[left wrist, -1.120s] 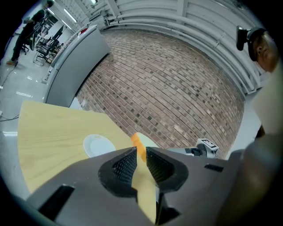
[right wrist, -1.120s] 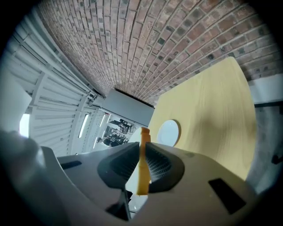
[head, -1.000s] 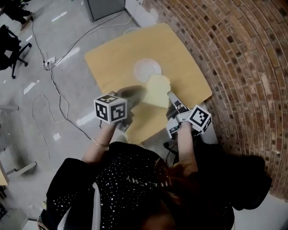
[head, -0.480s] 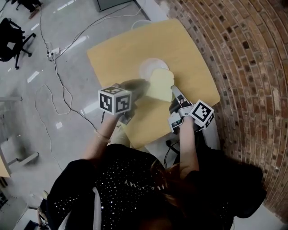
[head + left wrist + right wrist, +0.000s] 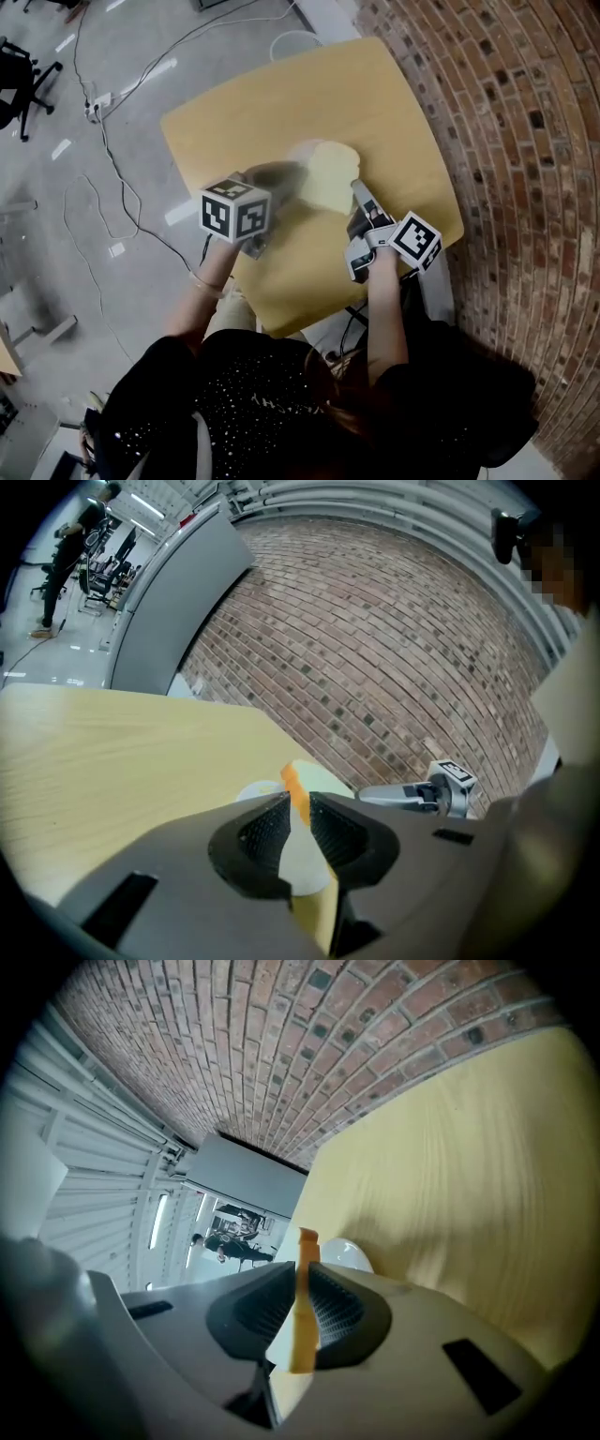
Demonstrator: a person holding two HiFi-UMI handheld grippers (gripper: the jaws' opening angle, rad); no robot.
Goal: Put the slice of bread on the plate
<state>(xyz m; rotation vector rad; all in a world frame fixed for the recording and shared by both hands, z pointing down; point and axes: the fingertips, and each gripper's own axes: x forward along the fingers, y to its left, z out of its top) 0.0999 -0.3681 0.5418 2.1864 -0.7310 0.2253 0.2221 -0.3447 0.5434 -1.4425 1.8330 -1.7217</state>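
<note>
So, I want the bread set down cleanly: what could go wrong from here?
1. The left claw and right claw are both shut on the slice of bread; uneven release or pulling apart could tear or flip it.
2. In the head view the slice hides most of the plate, so it might land partly off the rim.

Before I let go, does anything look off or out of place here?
Nothing is spilled or damaged. The only oddity is that the slice of bread is pinched from two sides by the left gripper and right gripper at once, over the plate, which it mostly hides in the head view.
</note>
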